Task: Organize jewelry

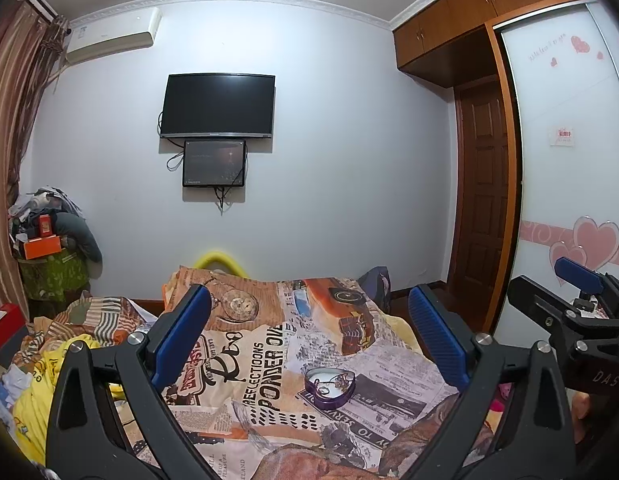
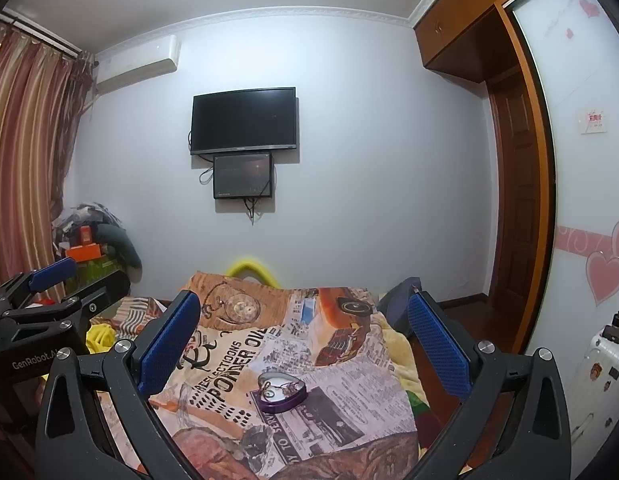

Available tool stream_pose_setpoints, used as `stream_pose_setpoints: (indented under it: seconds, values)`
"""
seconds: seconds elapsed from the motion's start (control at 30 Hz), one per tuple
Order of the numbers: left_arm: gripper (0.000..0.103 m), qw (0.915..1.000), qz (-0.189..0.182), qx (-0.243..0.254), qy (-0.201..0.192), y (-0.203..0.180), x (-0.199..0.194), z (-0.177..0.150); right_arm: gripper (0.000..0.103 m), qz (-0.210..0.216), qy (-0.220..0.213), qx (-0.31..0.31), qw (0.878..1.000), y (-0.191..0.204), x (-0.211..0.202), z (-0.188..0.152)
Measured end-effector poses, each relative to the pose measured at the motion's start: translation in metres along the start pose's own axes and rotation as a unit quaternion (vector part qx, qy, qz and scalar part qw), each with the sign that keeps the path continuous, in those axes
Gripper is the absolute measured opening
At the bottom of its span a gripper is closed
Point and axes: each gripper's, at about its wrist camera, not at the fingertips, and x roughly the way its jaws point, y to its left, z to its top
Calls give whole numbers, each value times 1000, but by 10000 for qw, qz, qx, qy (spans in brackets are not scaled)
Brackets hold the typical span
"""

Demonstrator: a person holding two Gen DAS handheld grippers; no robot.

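Both grippers, left [image 1: 309,340] and right [image 2: 305,344], are wide open and empty. Go down slowly to the heart box [image 1: 329,388] low in the frame.

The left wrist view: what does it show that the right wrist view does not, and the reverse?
Only the left wrist view shows the red box at the far left edge and the yellow clothing heaped beside the bed. Only the right wrist view shows the white suitcase at the right. Both show the purple heart-shaped tin holding jewelry on the printed bedspread, the wall television, and both open hand-held grippers: left, right.
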Motion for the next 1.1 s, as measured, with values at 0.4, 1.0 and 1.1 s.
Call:
stream_pose_setpoints:
  seconds: [0.4,1.0,1.1]
  values:
    - [100,10000,-11,81,55,-4,2,-2,103,-10,62,-4,10000,0,-2,2]
    - [100,9999,-31,77,73,-4,4,-1,103,-24,97,-14,9999,-1,-5,2]
    - [100,9999,-44,60,85,-4,5,0,103,-26,106,-9,9999,-2,-3,2]
